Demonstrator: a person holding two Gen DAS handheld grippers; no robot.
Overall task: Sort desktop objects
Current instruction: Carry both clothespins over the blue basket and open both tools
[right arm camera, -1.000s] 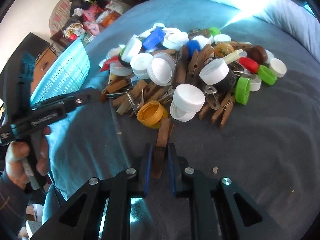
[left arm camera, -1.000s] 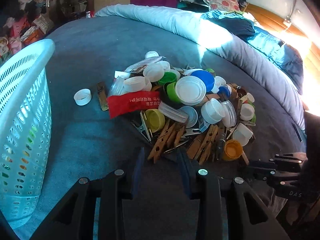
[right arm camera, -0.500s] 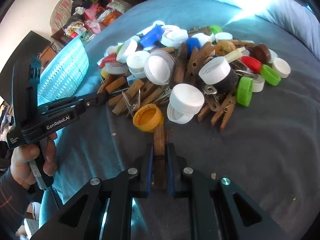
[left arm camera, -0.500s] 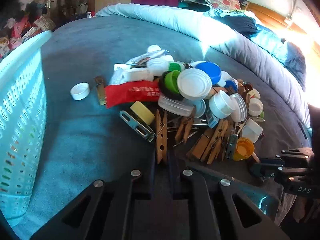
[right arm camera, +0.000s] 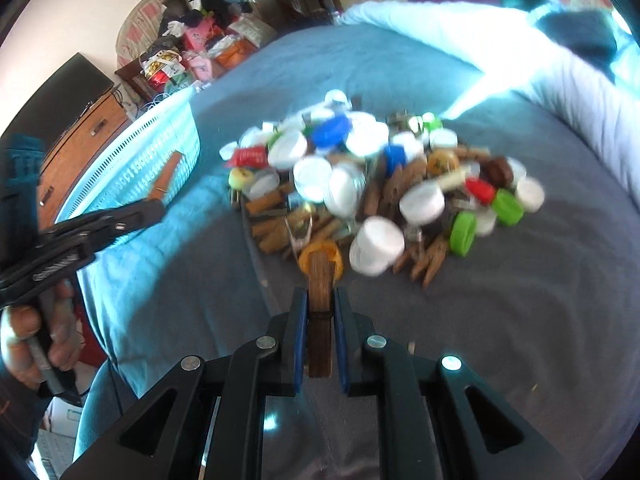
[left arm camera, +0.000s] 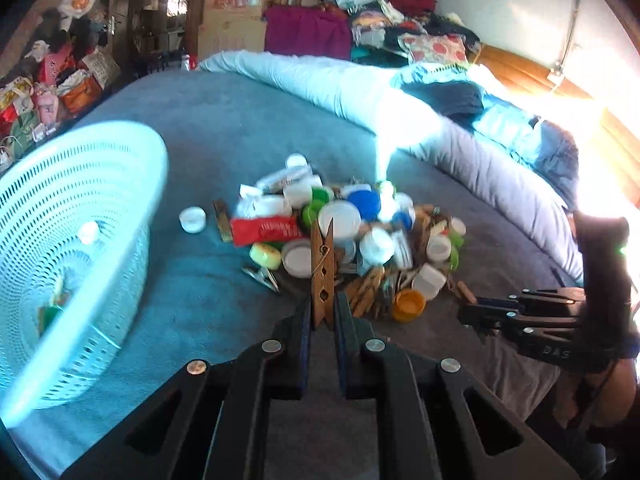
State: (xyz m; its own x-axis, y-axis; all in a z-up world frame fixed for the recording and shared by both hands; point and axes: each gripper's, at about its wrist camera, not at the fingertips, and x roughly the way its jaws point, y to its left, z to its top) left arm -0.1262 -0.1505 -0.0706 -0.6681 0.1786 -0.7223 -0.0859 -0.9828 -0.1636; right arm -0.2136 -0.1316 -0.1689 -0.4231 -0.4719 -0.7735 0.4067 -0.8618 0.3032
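Black claw [left arm camera: 474, 315], lettering "DAS"

Only the letters "DAS" can be read, on the right tool [left arm camera: 478, 314], seen from the left wrist.

The basket [left arm camera: 76, 240] stands on the bed [left arm camera: 224, 128] left of the heap of caps and pegs [left arm camera: 360, 236].

Both grippers [left arm camera: 322, 320] [right arm camera: 321, 312] black w/ silver screws, blue-edged pads (bare-skinned hand [right arm camera: 36, 344])
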